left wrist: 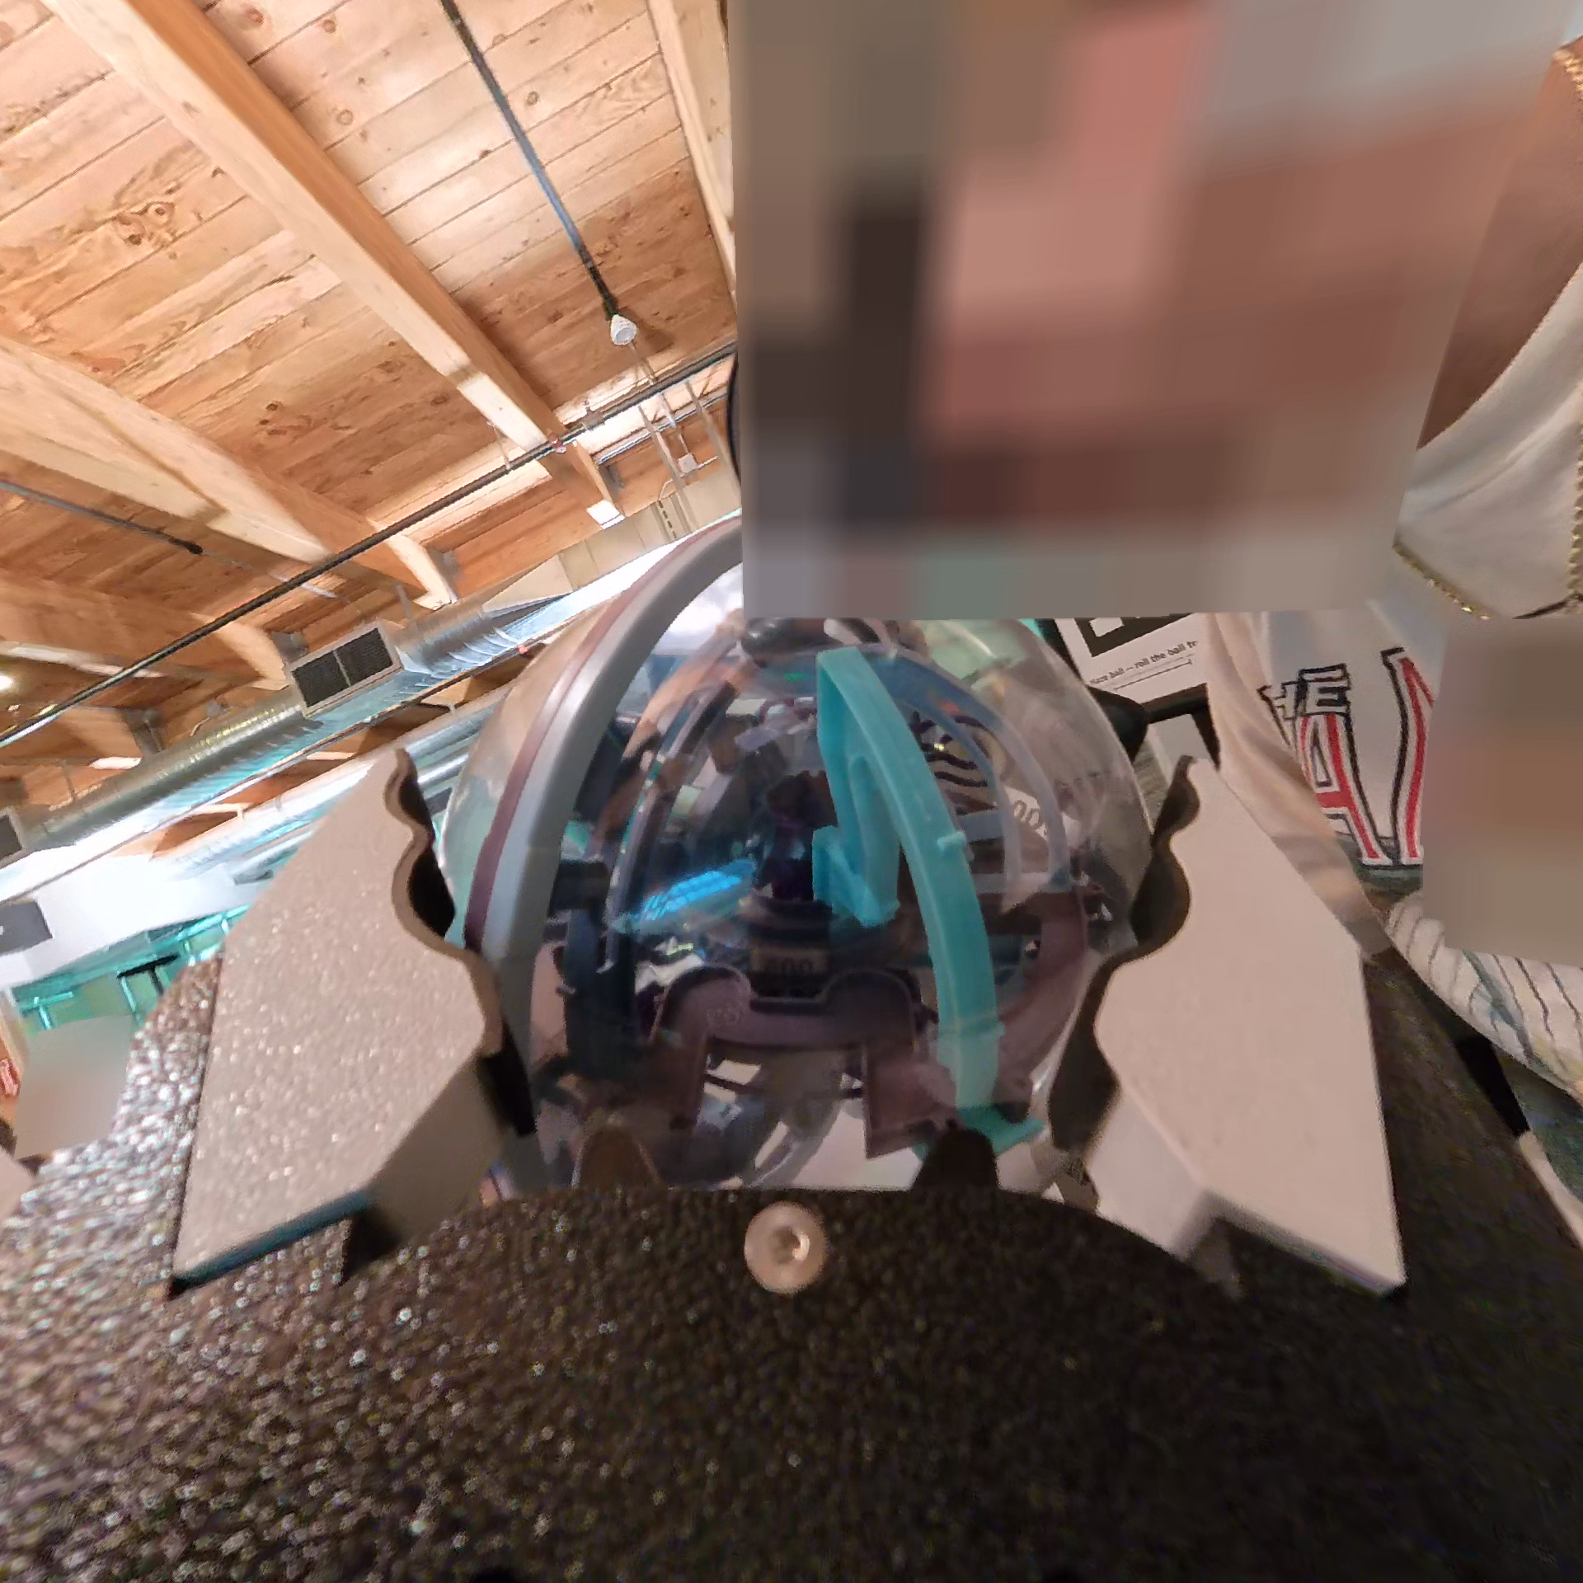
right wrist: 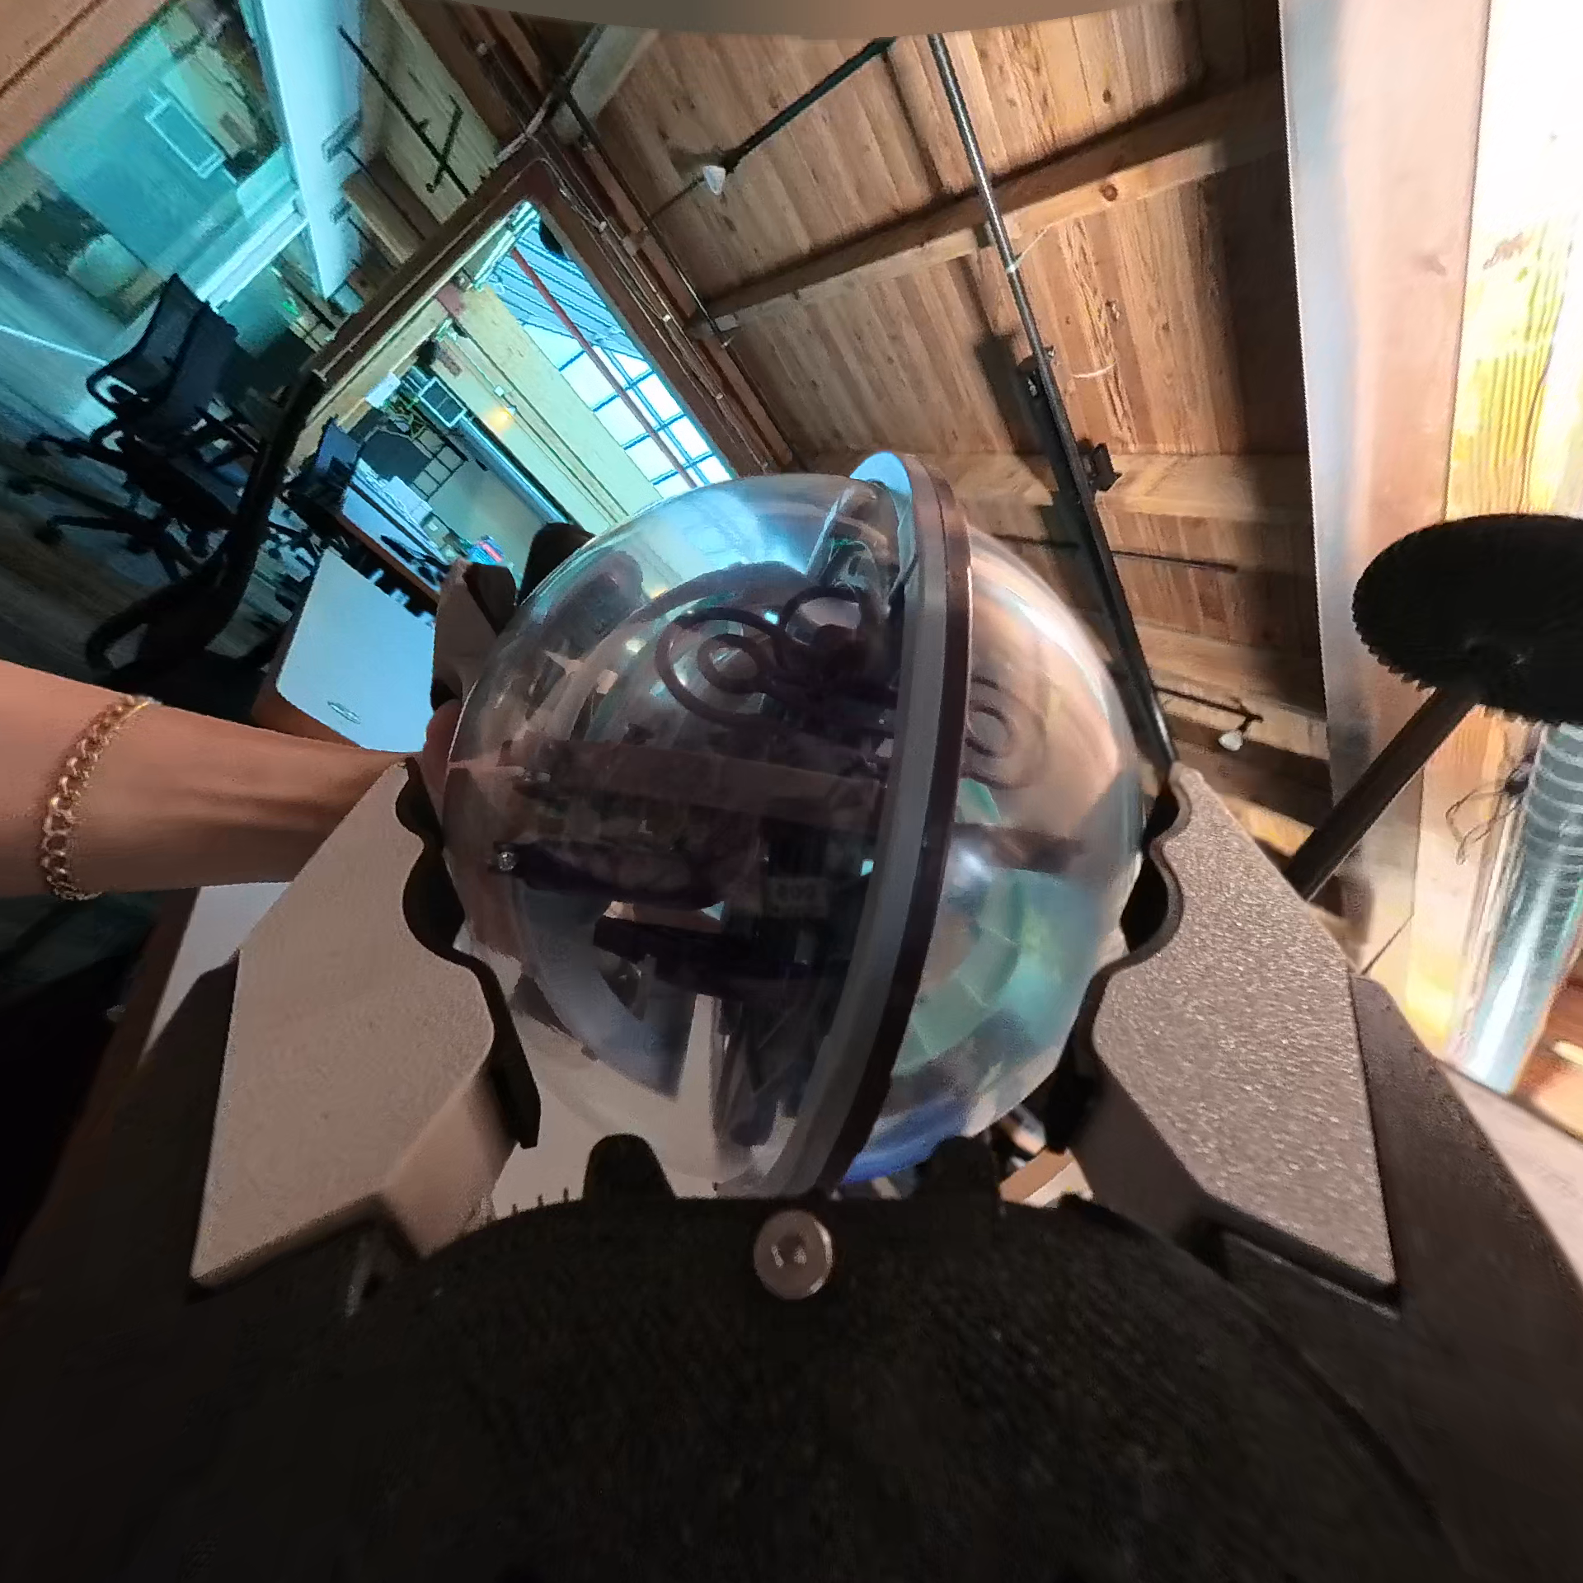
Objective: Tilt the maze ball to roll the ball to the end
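The maze ball (left wrist: 771, 857) is a clear sphere with a grey equator ring, a teal track and dark purple tracks inside. It is held up in the air, with the wooden ceiling behind it. My left gripper (left wrist: 792, 839) is shut on it, with both grey fingers (left wrist: 360, 985) pressed against its sides. In the right wrist view the same maze ball (right wrist: 771, 814) fills the space between my right gripper's (right wrist: 792, 822) fingers (right wrist: 1225, 985), which also press on its sides. A small shiny bead (right wrist: 505, 859) sits on a dark track near the left pad. A finger of the other gripper (right wrist: 475, 608) shows behind the ball.
A person's forearm with a gold bracelet (right wrist: 128, 771) reaches in from the left. A person in a white printed shirt (left wrist: 1336, 771) stands close on the right. A black round stool (right wrist: 1473, 617), office chairs (right wrist: 163, 403) and metal ducts (left wrist: 257, 745) lie behind.
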A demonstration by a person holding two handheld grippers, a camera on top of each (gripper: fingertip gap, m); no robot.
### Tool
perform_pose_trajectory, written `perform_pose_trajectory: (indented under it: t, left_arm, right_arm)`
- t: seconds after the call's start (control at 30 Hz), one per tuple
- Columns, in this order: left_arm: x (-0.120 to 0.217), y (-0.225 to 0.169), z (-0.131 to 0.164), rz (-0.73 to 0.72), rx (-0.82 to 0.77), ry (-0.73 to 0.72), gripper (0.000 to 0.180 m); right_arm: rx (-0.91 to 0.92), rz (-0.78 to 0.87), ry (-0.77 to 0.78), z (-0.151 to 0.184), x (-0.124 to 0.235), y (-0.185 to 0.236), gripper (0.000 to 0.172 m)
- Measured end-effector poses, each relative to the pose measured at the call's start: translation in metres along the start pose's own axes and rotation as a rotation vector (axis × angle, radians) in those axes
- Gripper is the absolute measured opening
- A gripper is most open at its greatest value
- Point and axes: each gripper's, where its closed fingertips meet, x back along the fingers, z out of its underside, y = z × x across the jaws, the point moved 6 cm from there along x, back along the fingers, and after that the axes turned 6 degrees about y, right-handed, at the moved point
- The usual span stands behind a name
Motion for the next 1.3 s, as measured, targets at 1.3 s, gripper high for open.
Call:
perform_pose_trajectory:
  t: [1.3]
  left_arm:
    - [0.012,0.027,0.042,-0.268,0.162,0.510,0.157]
  right_arm:
    - [-0.552,-0.101,0.308,0.079,-0.005,-0.005,0.157]
